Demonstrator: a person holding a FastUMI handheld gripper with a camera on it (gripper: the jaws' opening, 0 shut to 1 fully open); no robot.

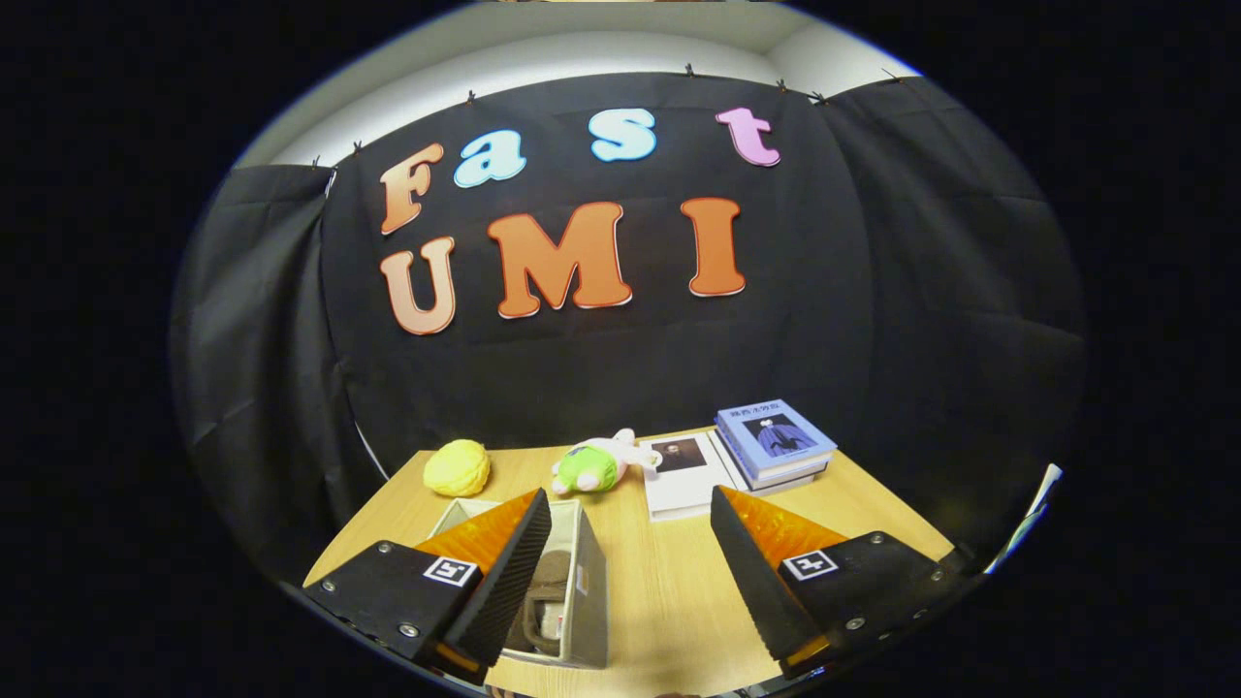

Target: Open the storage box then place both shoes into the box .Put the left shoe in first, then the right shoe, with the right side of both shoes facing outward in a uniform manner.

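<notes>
My gripper (630,538) stands open above the wooden table (669,591), with nothing between its fingers. An open grey storage box (585,591) lies under and beside the left finger (509,572). Inside the box I see part of a brownish shoe (545,593), mostly hidden by the left finger. I cannot tell whether a second shoe is in there. The right finger (751,572) hangs over bare table to the right of the box.
Beyond the fingers, along the table's far edge, lie a yellow ball-like toy (457,467), a green and white plush toy (596,463), a white book (682,470) and a stack of books with a blue cover (776,441). The black cloth wall stands right behind.
</notes>
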